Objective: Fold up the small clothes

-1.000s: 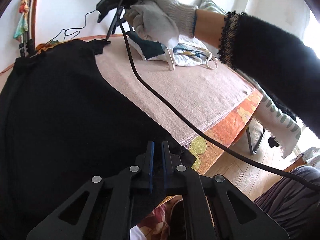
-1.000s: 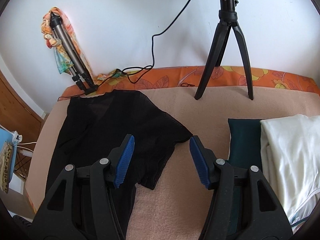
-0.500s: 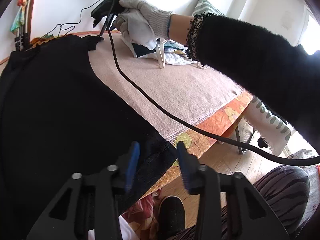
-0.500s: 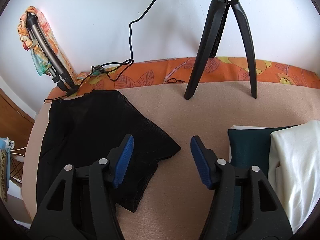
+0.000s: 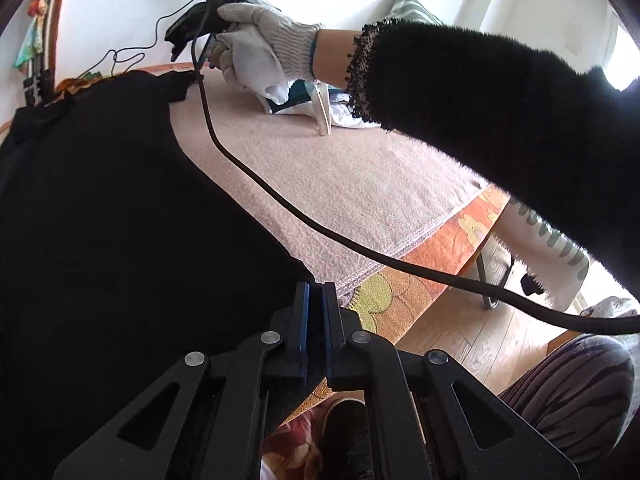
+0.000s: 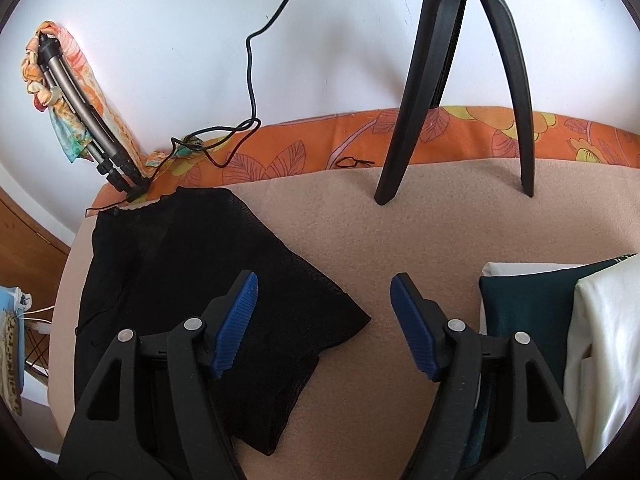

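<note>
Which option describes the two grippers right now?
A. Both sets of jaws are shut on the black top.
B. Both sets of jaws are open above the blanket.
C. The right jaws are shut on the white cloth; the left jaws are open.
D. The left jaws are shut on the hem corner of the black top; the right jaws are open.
D: the left gripper pinches the black top at its corner, while the right gripper is spread wide, holding nothing.

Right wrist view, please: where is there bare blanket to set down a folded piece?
The widest bare patch lies between the black top and the folded stack, running back to the tripod legs. The right edge is crowded with folded clothes; the left is covered by the top.
</note>
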`<state>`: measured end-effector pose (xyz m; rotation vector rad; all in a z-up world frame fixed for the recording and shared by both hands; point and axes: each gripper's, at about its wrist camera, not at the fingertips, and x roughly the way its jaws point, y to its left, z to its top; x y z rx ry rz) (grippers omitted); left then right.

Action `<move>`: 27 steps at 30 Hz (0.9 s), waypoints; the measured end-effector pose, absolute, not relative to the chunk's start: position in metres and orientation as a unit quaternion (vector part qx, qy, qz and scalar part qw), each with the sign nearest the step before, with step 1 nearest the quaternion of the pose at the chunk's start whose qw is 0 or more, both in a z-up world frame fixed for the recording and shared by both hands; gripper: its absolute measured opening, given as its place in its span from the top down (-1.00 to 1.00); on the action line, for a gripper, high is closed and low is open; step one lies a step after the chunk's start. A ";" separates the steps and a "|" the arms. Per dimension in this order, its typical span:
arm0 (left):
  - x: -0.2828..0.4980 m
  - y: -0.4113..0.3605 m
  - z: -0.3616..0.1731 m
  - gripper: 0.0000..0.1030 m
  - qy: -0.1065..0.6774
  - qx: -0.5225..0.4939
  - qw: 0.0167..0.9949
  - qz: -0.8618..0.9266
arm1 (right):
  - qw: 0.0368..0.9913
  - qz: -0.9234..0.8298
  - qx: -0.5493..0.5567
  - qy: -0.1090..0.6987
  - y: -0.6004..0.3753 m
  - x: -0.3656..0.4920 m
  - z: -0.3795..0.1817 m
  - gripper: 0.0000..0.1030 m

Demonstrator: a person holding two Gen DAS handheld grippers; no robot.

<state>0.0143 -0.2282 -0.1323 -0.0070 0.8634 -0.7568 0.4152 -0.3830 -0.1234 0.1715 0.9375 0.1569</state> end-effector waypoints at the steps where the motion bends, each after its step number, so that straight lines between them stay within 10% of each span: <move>1: 0.015 -0.224 -0.131 0.92 0.407 -0.013 0.840 -0.358 | 0.884 0.071 0.082 0.454 -0.382 0.418 -0.128 -0.40; 6: 0.016 -0.212 -0.126 0.92 0.403 -0.047 0.842 -0.355 | 0.888 0.048 0.047 0.455 -0.366 0.427 -0.145 -0.24; 10: 0.016 -0.202 -0.125 0.93 0.405 -0.073 0.841 -0.352 | 0.887 0.056 0.006 0.459 -0.346 0.428 -0.145 0.87; 27: -0.004 -0.129 -0.116 0.93 0.381 -0.150 0.859 -0.308 | 0.903 0.019 -0.058 0.424 -0.261 0.416 -0.070 0.95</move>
